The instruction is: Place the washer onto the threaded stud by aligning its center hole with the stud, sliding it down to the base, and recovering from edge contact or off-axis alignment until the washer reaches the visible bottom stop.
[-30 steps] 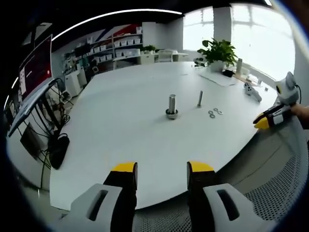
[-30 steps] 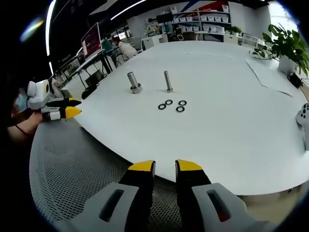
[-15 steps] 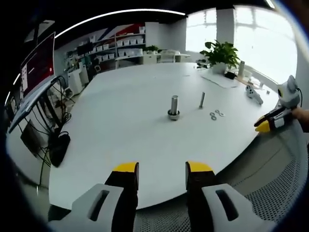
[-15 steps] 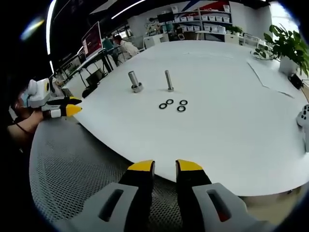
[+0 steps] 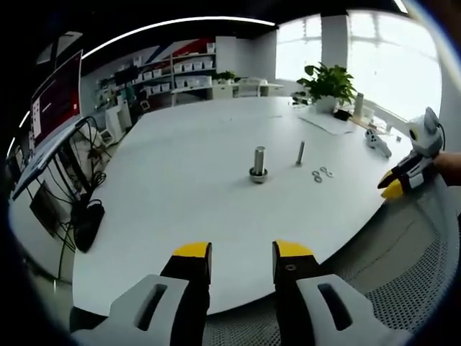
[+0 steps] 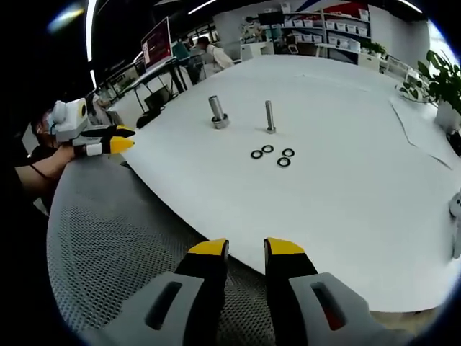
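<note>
White tabletop [image 6: 346,216] spreads across an office room with shelving and a potted plant [image 5: 328,79] behind, and both grippers hang back at its near rim over a grey mesh surface [image 6: 108,245]. Starting at the right gripper [image 6: 245,249], its yellow-tipped jaws stand slightly parted with nothing between them; ahead of them, toward twelve to one o'clock, lie four dark washers [image 6: 272,153] in a loose cluster, flat on the table and apart from each other. Just beyond the cluster the slim threaded stud [image 6: 269,116] rises upright, its long axis vertical, with a stouter post [image 6: 217,112] to its left at about eleven o'clock. The left gripper [image 5: 243,252] also holds empty, parted jaws; from it the washers [image 5: 321,174] sit out at about one o'clock, past the post [image 5: 258,163] and beside the stud [image 5: 300,152]. The right gripper looks the nearer and more squarely lined up, so the pickup most likely falls to it: a reach forward, then a flat-lying ring to be pinched by its edge.
</note>
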The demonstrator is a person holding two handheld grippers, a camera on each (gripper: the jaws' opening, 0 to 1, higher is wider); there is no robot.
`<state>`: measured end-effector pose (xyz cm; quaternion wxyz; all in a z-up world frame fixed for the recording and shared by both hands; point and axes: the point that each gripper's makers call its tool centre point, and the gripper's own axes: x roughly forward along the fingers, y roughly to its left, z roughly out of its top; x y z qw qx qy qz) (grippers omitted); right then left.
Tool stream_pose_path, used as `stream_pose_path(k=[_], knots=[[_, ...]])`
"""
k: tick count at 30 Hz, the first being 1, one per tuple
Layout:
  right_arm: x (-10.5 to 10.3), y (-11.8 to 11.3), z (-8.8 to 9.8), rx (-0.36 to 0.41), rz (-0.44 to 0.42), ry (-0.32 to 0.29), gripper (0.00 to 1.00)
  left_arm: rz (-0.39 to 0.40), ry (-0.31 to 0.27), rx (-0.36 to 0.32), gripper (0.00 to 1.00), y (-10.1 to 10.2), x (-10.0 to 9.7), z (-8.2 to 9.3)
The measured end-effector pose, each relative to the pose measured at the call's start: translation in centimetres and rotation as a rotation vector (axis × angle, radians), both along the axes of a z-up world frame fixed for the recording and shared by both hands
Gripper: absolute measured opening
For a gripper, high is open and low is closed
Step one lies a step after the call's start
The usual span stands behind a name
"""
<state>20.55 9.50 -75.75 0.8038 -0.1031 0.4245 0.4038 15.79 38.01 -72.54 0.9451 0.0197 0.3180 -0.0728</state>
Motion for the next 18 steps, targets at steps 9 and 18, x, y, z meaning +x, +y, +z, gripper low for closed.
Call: stream_pose_path(k=[9, 18], knots=[[2.9, 2.7, 1.4, -0.004, 0.099, -0.002, 0.22, 0.014, -0.014, -0.009, 0.31, 0.1, 0.0, 0.2], [6.3, 5.4, 0.8, -0.097, 0.237, -0.049, 0.21, 0.023, 0.014, -0.001, 0.28, 0.3, -0.2, -0.2]])
